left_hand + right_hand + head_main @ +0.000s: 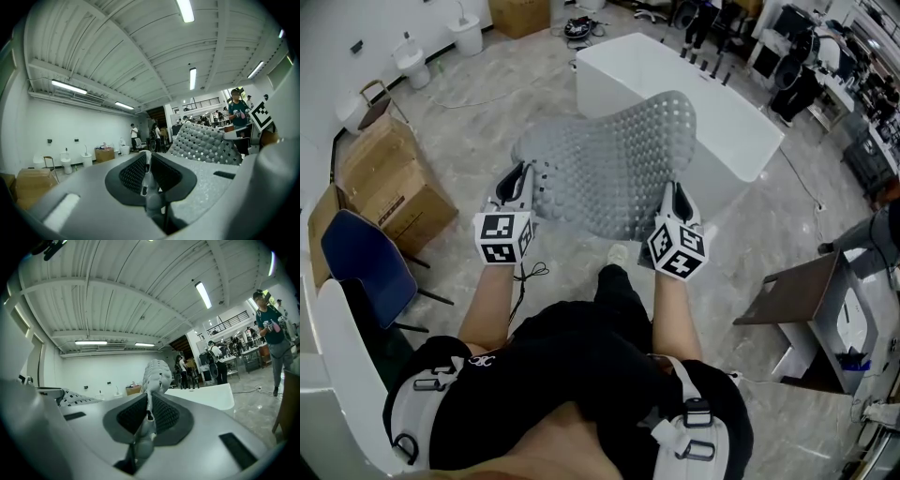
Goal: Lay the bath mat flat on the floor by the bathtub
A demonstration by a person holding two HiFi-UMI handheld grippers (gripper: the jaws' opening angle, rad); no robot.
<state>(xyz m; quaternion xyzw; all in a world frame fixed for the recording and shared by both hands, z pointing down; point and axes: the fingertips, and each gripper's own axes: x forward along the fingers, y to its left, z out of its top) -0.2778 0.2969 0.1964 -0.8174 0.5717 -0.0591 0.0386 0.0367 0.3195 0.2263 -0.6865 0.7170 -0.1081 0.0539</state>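
While the left gripper (521, 180) and right gripper (677, 199) each pinch a near corner of the bath mat (614, 164) between closed jaws, the mat arches midair toward the bathtub (712, 108), off the floor (478, 122); corners held apart likely keep it unfolded for lowering.

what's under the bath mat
The bath mat is held up by the left tool and right tool. Below it lies marbled floor; its far end hides part of the bathtub.
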